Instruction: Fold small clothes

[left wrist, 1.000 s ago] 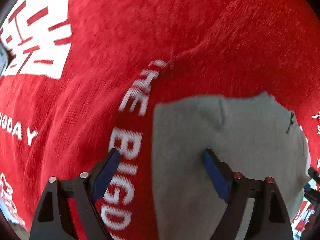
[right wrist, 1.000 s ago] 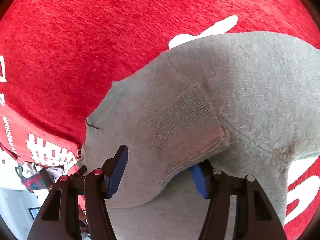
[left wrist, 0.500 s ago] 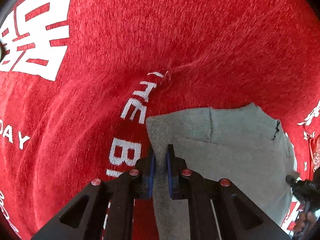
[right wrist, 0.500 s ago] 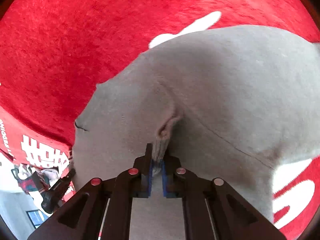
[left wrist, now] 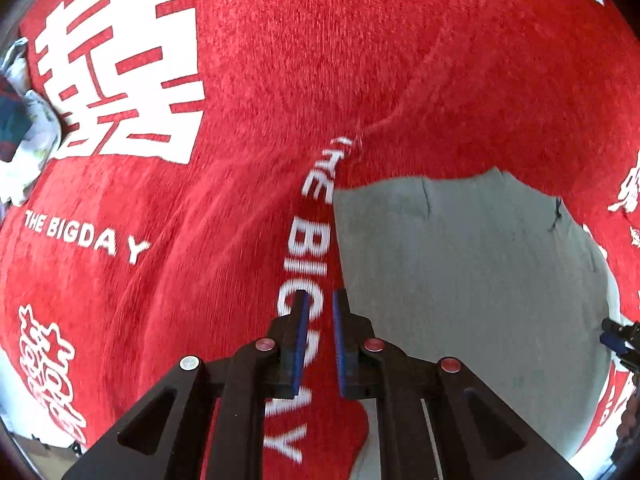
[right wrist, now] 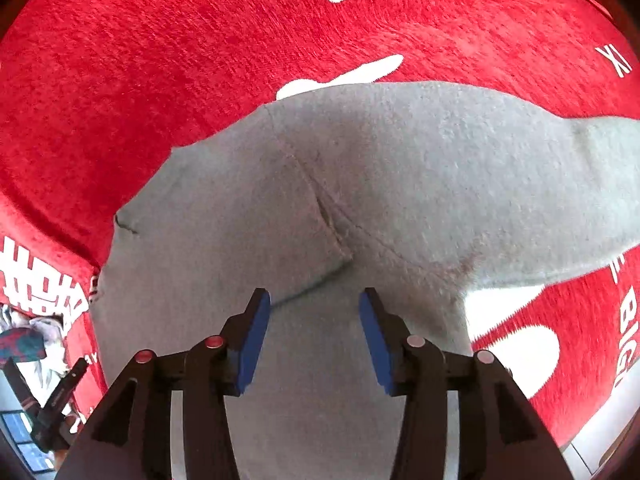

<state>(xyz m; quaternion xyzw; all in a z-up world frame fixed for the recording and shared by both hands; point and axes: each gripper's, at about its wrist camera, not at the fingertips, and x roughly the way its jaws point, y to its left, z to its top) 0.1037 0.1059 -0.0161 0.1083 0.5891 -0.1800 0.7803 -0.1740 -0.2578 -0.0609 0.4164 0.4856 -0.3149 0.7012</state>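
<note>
A grey knit garment (left wrist: 460, 280) lies flat on the red cloth (left wrist: 280, 60); in the right wrist view the garment (right wrist: 380, 160) fills the middle, with a seamed flap (right wrist: 280, 220) lying on it. My left gripper (left wrist: 320, 308) hangs over the red cloth just left of the garment's left edge. Its jaws are opening, the gap is narrow, and only the printed red cloth shows through it. My right gripper (right wrist: 314, 312) hovers above the garment near the flap's lower edge, its jaws opening with nothing between the blue pads (right wrist: 256, 340).
The red cloth (right wrist: 160, 60) bears white characters and a raised fold printed "THE BIGDAY" (left wrist: 308, 240) running beside the garment. A heap of other clothes (left wrist: 20, 128) lies at the far left, also seen as a heap (right wrist: 28, 340). A pale table edge (right wrist: 592, 420) shows bottom right.
Half a second ago both grippers were shut on the grey garment, left on its edge, right on the flap. Both have let go and lifted; the flap lies flat again.
</note>
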